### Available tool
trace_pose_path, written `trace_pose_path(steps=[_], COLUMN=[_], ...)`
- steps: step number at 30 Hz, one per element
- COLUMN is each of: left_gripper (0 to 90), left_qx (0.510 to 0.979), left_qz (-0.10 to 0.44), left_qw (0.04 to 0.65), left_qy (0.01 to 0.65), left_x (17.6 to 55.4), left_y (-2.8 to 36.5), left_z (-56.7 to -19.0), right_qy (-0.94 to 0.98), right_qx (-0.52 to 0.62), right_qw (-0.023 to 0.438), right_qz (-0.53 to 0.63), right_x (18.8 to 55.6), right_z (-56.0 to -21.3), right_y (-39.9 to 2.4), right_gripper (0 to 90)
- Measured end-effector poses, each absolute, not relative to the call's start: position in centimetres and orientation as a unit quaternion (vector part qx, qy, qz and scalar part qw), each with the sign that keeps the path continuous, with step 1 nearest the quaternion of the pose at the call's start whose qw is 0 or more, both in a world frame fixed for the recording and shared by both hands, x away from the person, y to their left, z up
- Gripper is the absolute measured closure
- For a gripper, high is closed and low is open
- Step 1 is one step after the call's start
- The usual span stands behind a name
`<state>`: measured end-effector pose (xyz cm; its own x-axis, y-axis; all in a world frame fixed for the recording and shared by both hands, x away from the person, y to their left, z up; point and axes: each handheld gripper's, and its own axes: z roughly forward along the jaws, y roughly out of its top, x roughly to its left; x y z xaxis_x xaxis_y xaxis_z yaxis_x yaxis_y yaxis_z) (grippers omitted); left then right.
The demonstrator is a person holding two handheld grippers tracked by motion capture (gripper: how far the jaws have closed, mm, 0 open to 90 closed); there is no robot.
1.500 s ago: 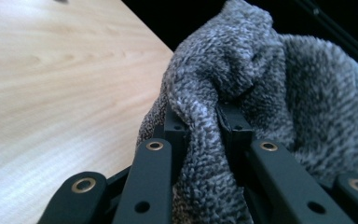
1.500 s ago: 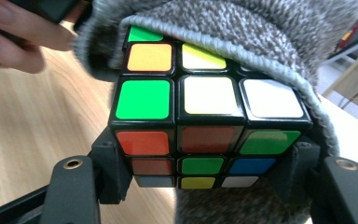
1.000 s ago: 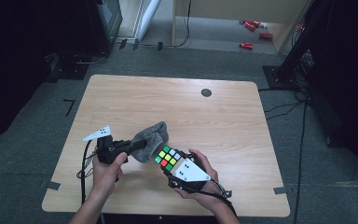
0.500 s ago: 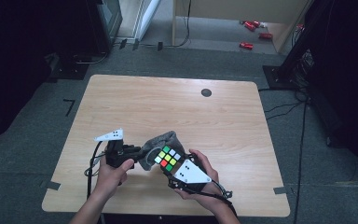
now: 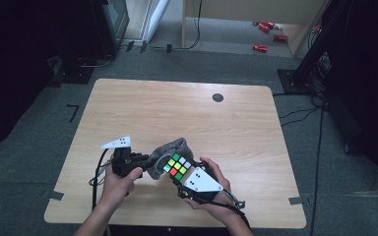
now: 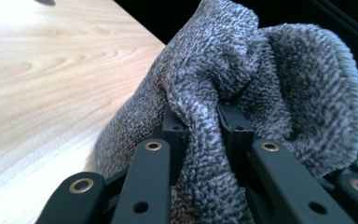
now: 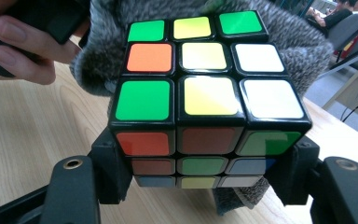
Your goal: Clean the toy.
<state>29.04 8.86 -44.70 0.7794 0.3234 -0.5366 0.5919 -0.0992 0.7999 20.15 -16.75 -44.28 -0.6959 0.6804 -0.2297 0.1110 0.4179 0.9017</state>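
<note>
Overhead, a light wooden table (image 5: 128, 113) is sitting on grey carpet (dark surroundings). Left gripper (image 5: 145, 160) is pinching a grey cloth (image 6: 242, 88) tightly; right gripper (image 7: 205, 179) is clamping a puzzle cube (image 7: 205, 88), half-open, against that cloth.

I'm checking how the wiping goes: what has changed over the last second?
The left gripper, shut on the grey cloth, has swung it from the cube's far left side in against the puzzle cube, bunching it there. The right gripper stays clamped on the cube at the same spot near the table's front edge.
</note>
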Motion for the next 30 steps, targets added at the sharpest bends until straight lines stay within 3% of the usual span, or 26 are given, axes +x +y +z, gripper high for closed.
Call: trace_pose_path(steps=[4, 14, 19, 26, 30], left_gripper=[76.6, 76.7, 76.7, 76.6, 76.6], left_qx=[0.721, 0.745, 0.715, 0.742, 0.730], left_qz=[-0.117, -0.104, -0.136, -0.112, -0.116], left_qw=[0.614, 0.581, 0.621, 0.585, 0.605], left_qy=[0.300, 0.311, 0.291, 0.308, 0.297], left_x=[28.8, 29.0, 28.9, 29.0, 28.8], left_y=[9.1, 8.6, 9.2, 8.7, 8.9], left_z=[-44.1, -44.8, -44.4, -45.0, -44.5], right_qy=[0.793, 0.782, 0.793, 0.785, 0.787], right_qx=[0.256, 0.265, 0.274, 0.261, 0.265], right_qw=[0.297, 0.302, 0.304, 0.308, 0.303], right_qz=[0.466, 0.477, 0.451, 0.470, 0.468], right_x=[20.5, 20.6, 21.1, 20.5, 20.7], right_z=[-44.7, -44.0, -45.0, -44.0, -44.3], right_y=[-16.7, -17.4, -17.3, -17.3, -17.3], right_gripper=[34.7, 34.7, 34.7, 34.7, 34.7])
